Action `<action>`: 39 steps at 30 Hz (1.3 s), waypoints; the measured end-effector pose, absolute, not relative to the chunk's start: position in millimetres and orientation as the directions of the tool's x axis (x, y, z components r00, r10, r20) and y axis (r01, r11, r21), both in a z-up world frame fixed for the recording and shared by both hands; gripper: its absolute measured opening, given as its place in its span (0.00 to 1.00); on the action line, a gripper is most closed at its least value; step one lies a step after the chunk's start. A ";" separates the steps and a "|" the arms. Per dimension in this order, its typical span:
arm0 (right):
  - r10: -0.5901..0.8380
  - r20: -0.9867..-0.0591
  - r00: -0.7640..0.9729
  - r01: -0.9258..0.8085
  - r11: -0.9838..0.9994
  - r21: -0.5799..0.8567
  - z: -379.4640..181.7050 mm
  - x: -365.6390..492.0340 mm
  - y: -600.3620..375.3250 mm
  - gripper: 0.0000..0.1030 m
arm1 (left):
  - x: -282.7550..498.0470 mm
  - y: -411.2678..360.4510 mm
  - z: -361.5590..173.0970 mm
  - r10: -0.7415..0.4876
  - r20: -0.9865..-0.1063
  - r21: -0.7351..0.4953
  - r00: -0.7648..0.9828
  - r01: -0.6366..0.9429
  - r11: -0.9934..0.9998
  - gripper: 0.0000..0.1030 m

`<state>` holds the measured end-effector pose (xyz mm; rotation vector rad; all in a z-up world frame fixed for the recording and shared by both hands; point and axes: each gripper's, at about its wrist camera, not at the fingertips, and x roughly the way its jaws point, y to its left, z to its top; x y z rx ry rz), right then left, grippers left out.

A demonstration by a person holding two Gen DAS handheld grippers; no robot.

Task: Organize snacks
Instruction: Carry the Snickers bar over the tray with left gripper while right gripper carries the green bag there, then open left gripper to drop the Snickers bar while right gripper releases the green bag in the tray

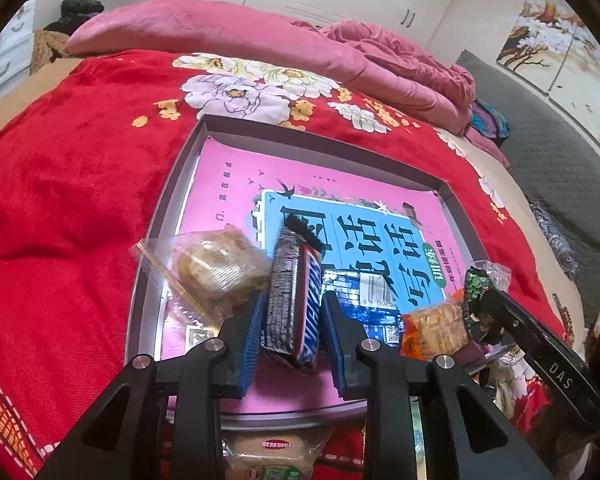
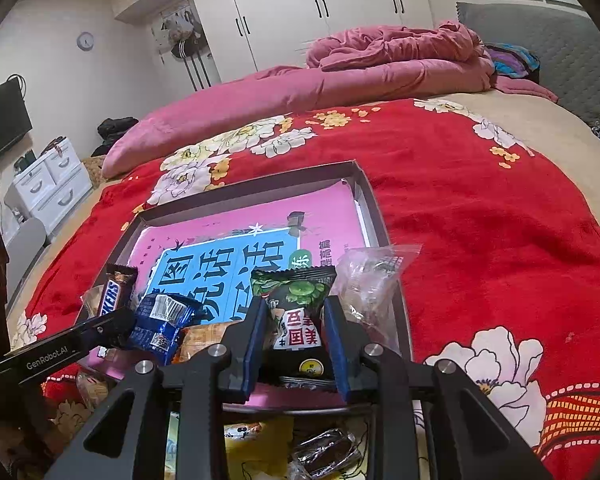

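Snickers bar (image 1: pixel 296 300) clamped in left gripper (image 1: pixel 292 320), centre frame, above grey tray (image 1: pixel 172 200). Green pea packet (image 2: pixel 296 312) clamped in right gripper (image 2: pixel 296 332), lower centre. Blue wrapper (image 2: pixel 162 320), clear bag (image 1: pixel 212 272) inside tray.

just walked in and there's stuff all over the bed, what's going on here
A person is sorting snacks into a shallow box on the red floral blanket, with a handheld gripper in each hand. The left gripper is shut on a Snickers bar, held over the box. The right gripper is shut on a dark green snack packet, also over the box. A blue packet, an orange packet and clear-wrapped pastries already sit in the box, and more snacks wait in front of it.
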<state>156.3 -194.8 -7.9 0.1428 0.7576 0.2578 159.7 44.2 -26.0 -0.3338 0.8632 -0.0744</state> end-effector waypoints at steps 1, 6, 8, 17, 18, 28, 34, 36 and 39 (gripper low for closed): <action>0.281 -0.659 0.697 -0.178 0.959 0.221 -7.7 156.2 -195.2 0.29 | 159.6 44.4 -25.7 -0.198 -0.732 -0.318 0.652 -0.070 0.945 0.29; 0.284 -0.659 0.696 -0.180 0.958 0.223 -8.1 156.1 -195.7 0.29 | 160.0 44.4 -25.4 -0.200 -0.730 -0.319 0.654 -0.067 0.945 0.29; 0.283 -0.660 0.696 -0.180 0.959 0.221 -8.0 156.2 -195.4 0.29 | 159.6 45.0 -24.9 -0.202 -0.728 -0.322 0.656 -0.066 0.945 0.29; 0.283 -0.658 0.698 -0.182 0.959 0.218 -6.9 155.0 -196.7 0.29 | 157.6 47.1 -22.6 -0.209 -0.720 -0.331 0.662 -0.063 0.942 0.34; 0.283 -0.657 0.698 -0.182 0.958 0.220 -7.2 154.9 -196.7 0.29 | 158.0 47.5 -22.3 -0.211 -0.719 -0.333 0.663 -0.061 0.941 0.34; 0.306 -0.655 0.691 -0.211 0.952 0.222 -4.3 151.9 -192.2 0.32 | 156.9 46.1 -19.3 -0.222 -0.712 -0.339 0.666 -0.050 0.939 0.43; 0.307 -0.646 0.699 -0.212 0.951 0.223 -2.1 151.2 -193.4 0.38 | 155.2 46.6 -16.0 -0.224 -0.706 -0.340 0.672 -0.044 0.940 0.47; 0.307 -0.644 0.701 -0.210 0.952 0.225 -1.8 151.1 -194.3 0.39 | 154.0 46.4 -14.1 -0.220 -0.703 -0.334 0.676 -0.040 0.942 0.48; 0.306 -0.640 0.705 -0.209 0.952 0.225 -0.5 150.8 -194.6 0.40 | 152.8 46.1 -11.4 -0.210 -0.699 -0.321 0.683 -0.038 0.946 0.51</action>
